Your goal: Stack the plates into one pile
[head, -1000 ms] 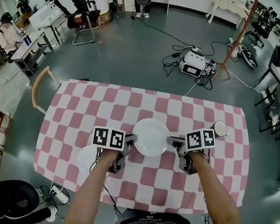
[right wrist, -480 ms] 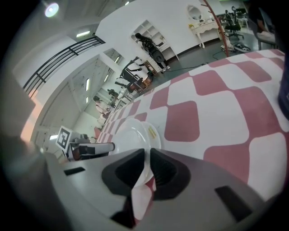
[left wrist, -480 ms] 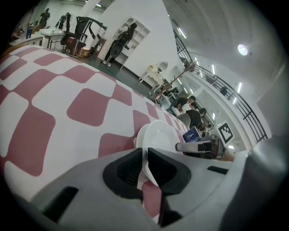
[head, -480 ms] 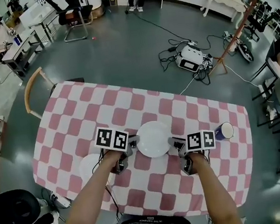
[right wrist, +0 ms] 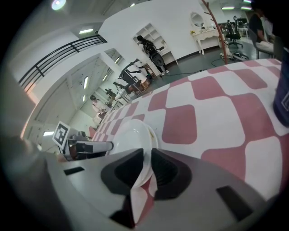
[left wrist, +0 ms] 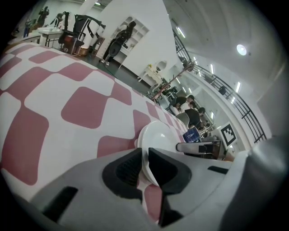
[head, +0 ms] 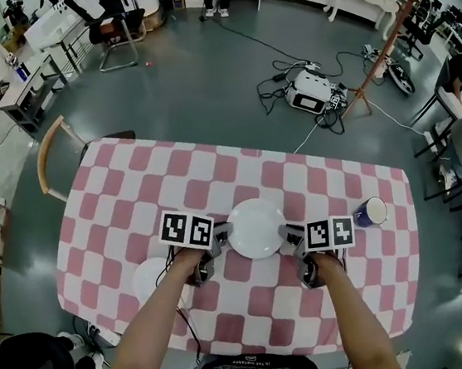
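Lower now sits my stiff, slick, brittle plate [head: 256, 228]; left gripper [head: 220, 238] and right gripper [head: 288, 236], easing open, pinch opposite rims.

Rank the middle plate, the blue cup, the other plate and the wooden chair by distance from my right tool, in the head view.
1. Middle plate: its rim is between the jaws of the right tool, which have just been opening.
2. Blue cup: to the right.
3. Other plate: lower left.
4. Wooden chair: farthest, upper left of the view.
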A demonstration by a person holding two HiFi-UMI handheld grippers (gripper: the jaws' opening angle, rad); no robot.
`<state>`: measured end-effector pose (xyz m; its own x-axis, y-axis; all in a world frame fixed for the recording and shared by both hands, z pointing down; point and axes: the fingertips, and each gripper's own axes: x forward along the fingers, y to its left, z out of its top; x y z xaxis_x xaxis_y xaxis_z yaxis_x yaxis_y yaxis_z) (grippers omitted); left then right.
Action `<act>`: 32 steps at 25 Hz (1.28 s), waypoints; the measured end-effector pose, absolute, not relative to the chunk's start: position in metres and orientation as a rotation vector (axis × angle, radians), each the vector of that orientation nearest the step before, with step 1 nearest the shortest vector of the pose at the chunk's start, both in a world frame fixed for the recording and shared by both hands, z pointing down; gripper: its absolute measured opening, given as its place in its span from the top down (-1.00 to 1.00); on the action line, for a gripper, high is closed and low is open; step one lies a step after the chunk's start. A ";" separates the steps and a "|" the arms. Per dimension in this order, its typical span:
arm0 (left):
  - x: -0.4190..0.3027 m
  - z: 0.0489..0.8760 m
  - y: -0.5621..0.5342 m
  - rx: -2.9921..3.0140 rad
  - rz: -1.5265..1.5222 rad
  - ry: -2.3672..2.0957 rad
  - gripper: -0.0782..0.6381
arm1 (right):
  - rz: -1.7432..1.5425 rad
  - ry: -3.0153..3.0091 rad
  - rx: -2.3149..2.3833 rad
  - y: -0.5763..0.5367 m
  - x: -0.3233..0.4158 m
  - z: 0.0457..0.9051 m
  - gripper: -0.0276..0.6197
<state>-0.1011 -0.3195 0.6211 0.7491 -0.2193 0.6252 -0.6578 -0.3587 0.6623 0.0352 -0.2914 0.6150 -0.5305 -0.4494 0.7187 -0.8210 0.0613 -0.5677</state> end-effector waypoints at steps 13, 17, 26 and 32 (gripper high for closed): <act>-0.100 0.614 -0.317 1.972 0.569 -0.688 0.36 | 1.419 -2.021 1.316 -0.288 0.036 0.606 0.47; -0.102 0.607 -0.315 2.010 0.582 -0.720 0.35 | 1.390 -2.055 1.341 -0.288 0.033 0.594 0.45; -0.120 0.551 -0.322 2.150 0.525 -0.901 0.30 | 1.231 -2.170 1.399 -0.292 0.027 0.543 0.33; -0.135 0.508 -0.314 2.235 0.472 -1.055 0.26 | 1.029 -2.267 1.417 -0.289 0.025 0.501 0.28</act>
